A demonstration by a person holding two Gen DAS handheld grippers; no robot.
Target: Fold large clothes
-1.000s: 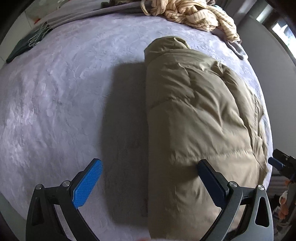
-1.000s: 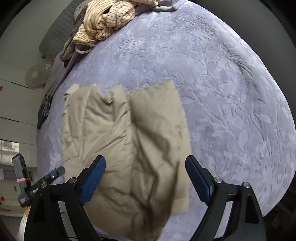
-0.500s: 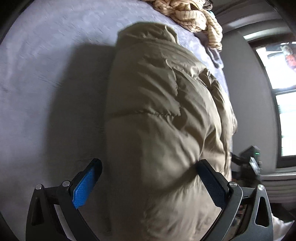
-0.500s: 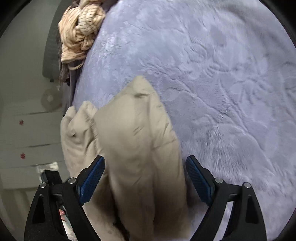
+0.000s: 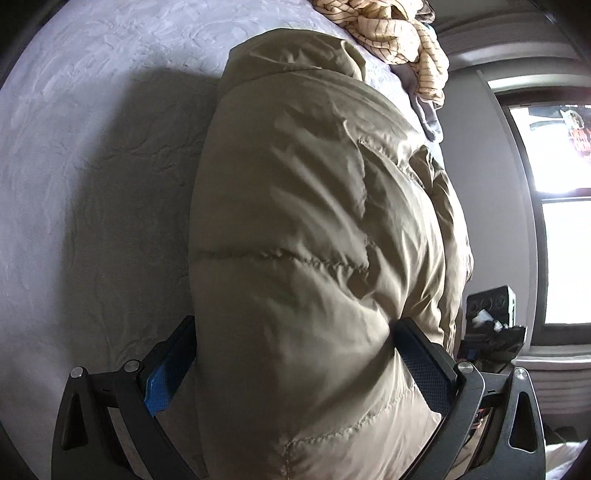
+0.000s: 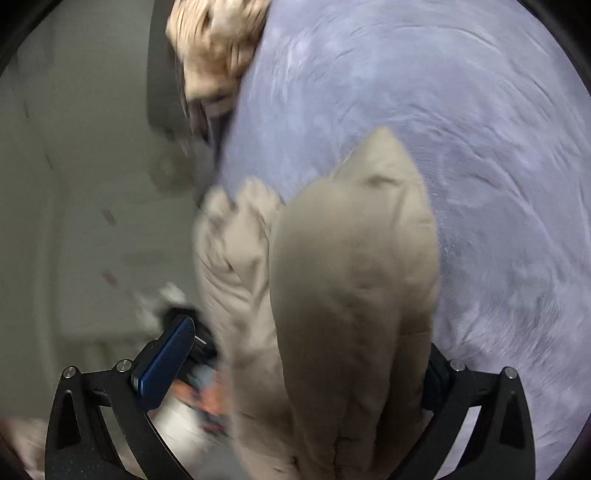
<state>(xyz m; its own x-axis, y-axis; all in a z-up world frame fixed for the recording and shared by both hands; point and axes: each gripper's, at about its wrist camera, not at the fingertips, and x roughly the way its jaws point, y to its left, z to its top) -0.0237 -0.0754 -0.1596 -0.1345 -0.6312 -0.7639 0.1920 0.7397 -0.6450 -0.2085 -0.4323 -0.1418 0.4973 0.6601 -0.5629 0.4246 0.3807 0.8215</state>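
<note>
A puffy khaki down jacket point(image 5: 317, 236), folded lengthwise, lies on the lavender bedspread point(image 5: 92, 155). My left gripper point(image 5: 295, 354) is open, with the jacket's near end bulging between its two blue pads. In the right wrist view, which is blurred, the jacket point(image 6: 343, 295) fills the middle and its near end sits between the fingers of my open right gripper point(image 6: 306, 354). The right pad is hidden behind the cloth. The bedspread point(image 6: 461, 110) lies to the right of the jacket there.
A cream striped garment point(image 5: 399, 33) is heaped at the far end of the bed; it also shows in the right wrist view point(image 6: 214, 48). A grey wall and bright window point(image 5: 554, 206) stand right of the bed. The other gripper's body point(image 5: 491, 317) shows beside the jacket.
Both grippers have moved down and in onto the jacket's near end, so it now fills the space between each pair of open fingers. The right view swung left and is blurred.
</note>
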